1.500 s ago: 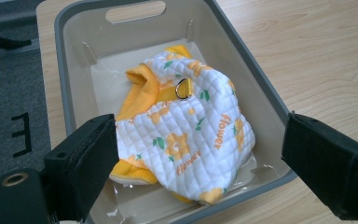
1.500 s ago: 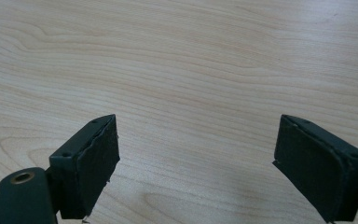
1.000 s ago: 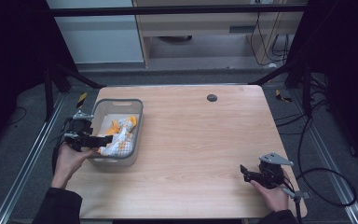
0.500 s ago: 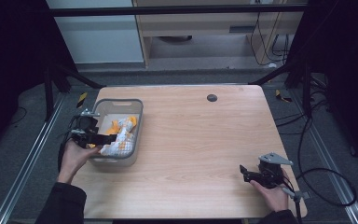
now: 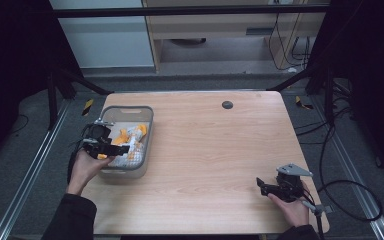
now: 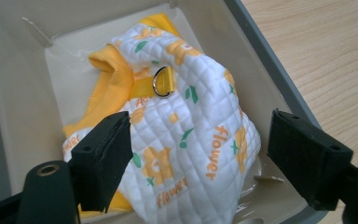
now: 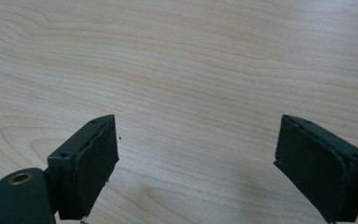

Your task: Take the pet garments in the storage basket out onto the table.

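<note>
A quilted white garment (image 6: 186,135) with orange flowers, the word "flower", yellow trim and a metal D-ring (image 6: 161,86) lies bunched in a grey plastic bin (image 5: 125,108) at the table's left. My left gripper (image 5: 122,148) reaches into the bin from its left side. Its jaws have just been closing and stand wide on either side of the garment (image 5: 130,137). The right pad is clear of the cloth, so nothing is gripped. My right gripper (image 5: 261,186) rests low over bare wood near the front right corner, open, with nothing between its fingers (image 7: 88,154).
The bin's pale inner wall (image 6: 18,93) surrounds the cloth closely. A small dark round grommet (image 5: 227,104) sits at the back of the wooden table (image 5: 215,150). Cables trail on the floor at the right.
My left gripper has moved right and a little down, from the bin's left rim in over the garment. The right hand and its gripper have stayed put.
</note>
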Tool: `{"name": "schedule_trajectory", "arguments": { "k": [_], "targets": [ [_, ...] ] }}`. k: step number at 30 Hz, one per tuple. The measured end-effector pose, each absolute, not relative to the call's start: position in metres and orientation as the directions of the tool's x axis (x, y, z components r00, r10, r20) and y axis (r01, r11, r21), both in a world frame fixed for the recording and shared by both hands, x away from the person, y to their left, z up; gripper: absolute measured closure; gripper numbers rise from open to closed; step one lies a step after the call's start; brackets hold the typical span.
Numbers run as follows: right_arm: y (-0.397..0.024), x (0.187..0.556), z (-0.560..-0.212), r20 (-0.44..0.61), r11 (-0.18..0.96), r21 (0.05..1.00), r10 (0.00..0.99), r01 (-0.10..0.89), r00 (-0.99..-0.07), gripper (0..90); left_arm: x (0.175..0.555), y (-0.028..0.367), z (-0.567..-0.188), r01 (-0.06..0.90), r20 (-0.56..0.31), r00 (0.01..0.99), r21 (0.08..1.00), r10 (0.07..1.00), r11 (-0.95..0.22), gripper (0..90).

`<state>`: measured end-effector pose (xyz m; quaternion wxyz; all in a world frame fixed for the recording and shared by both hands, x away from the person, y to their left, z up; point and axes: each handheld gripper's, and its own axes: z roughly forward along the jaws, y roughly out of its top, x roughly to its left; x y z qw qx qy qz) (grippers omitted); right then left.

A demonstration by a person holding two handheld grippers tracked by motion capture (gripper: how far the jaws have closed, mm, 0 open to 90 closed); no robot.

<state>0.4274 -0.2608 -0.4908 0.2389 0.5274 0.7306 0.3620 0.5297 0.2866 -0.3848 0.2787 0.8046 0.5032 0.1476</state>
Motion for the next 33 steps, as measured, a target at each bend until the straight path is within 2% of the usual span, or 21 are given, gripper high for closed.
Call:
{"name": "schedule_trajectory", "arguments": {
  "k": [24, 33],
  "targets": [
    [-0.259, 0.427, -0.491, 0.043, 0.182, 0.773, 0.941, 0.607, -0.337, 13.1, 0.541, 0.274, -0.407, 0.754, -0.030, 0.477, 0.527, 0.879, -0.392, 36.1],
    [-0.260, 0.428, -0.491, 0.033, 0.194, 0.773, 0.939, 0.604, -0.343, 13.1, 0.546, 0.271, -0.416, 0.770, -0.042, 0.485, 0.494, 0.873, -0.404, 48.0]
  ]
}}
